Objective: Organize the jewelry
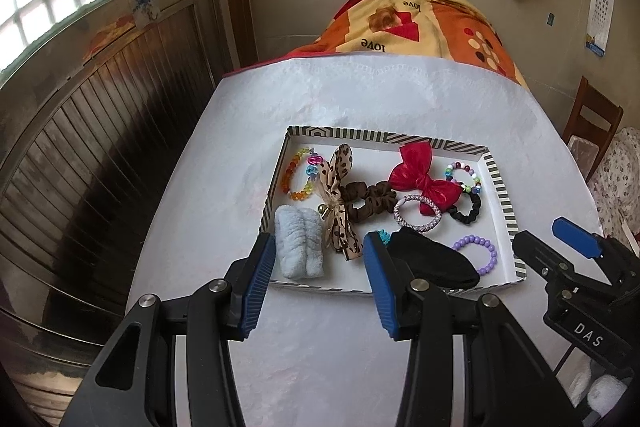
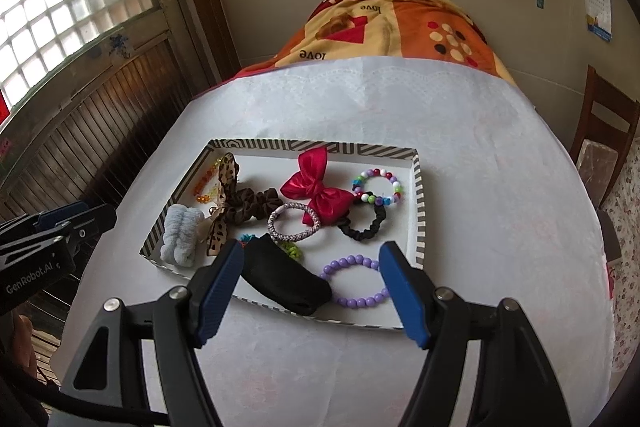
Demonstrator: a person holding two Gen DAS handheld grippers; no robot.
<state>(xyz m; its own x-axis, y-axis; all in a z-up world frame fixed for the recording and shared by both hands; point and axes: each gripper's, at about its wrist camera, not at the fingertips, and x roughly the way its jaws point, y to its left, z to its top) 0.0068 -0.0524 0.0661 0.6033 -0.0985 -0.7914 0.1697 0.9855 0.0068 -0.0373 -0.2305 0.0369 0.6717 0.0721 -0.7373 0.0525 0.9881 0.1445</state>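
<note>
Left hand-held gripper [image 1: 320,259]: jaws spread wide, nothing between them; it hangs low over the near edge of the table [image 1: 240,131], pointing forward and slightly down at the left half of the tray [image 1: 502,187].

Right hand-held gripper [image 2: 310,267]: likewise wide open and empty, held level with its partner, aimed at the right half of the tray. The two sit side by side, well apart, each showing at the edge of the other's view. Judged a hovering pose that suits either an approach or a withdrawal.

Tray: shallow, white inside, striped rim, on the white table cover. All jewelry and hair pieces in view lie inside it, none on the cover, so the lot appears gathered in one holder, though loosely and partly overlapping.

Contents, near to far:
- Black pouch [image 2: 288,279], near wall, centre.
- Purple bead bracelet [image 2: 358,283], near right corner, just beside the pouch.
- Pale blue fluffy scrunchie [image 1: 298,247], near left corner.
- Leopard-print bow [image 1: 338,203], touching the brown scrunchie [image 1: 366,201].
- Braided hair ring [image 2: 294,223], partly under the red bow [image 2: 316,193].
- Black scrunchie [image 2: 366,225], touching the multicoloured bead bracelet [image 2: 378,187].
- Orange-toned bead bracelet [image 1: 298,175], far left.
- Small teal and green pieces peep out behind the pouch; kind unclear.
</note>
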